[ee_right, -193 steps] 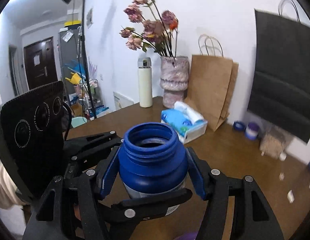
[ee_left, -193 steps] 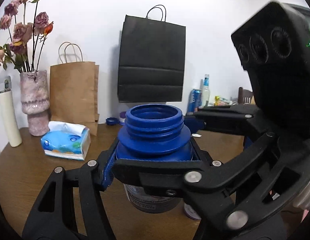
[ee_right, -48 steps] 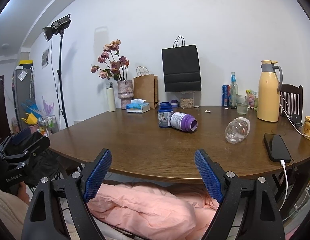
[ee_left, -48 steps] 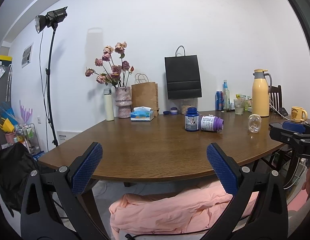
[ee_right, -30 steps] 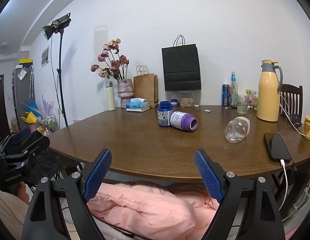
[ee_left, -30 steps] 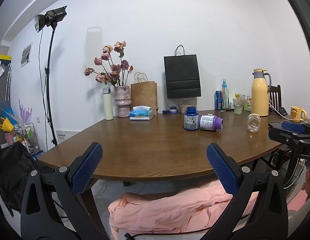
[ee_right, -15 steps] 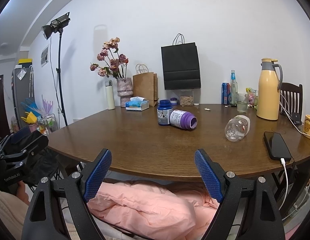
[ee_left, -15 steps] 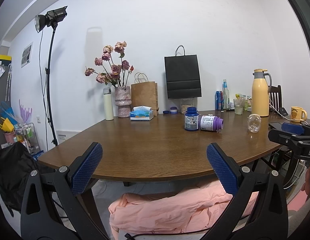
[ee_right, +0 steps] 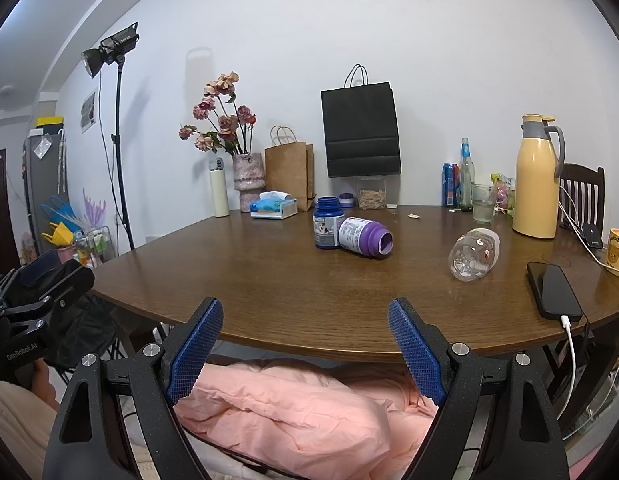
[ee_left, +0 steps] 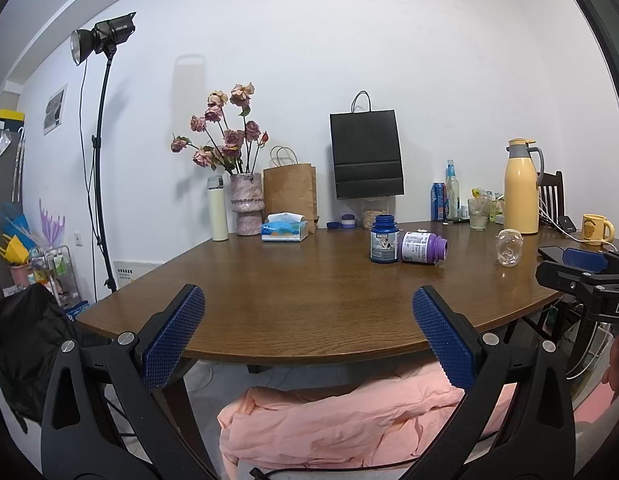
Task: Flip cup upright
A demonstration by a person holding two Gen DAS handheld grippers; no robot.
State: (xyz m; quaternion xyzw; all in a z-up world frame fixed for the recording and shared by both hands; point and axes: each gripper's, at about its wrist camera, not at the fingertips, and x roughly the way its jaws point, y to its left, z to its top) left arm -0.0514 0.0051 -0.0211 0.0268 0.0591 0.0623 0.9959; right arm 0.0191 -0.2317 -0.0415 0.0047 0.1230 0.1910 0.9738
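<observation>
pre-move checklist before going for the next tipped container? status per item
1. Left gripper open, nothing held: ok.
2. Right gripper open, nothing held: ok.
3. Blue bottle upright, mouth up: ok.
4. Purple bottle upright: not ok, lying on its side against the blue bottle, mouth toward the right.
5. Clear bottle upright: not ok, on its side, apart from the others.
6. Path over the table to the purple bottle free: ok; the phone lies off to the right.
</observation>
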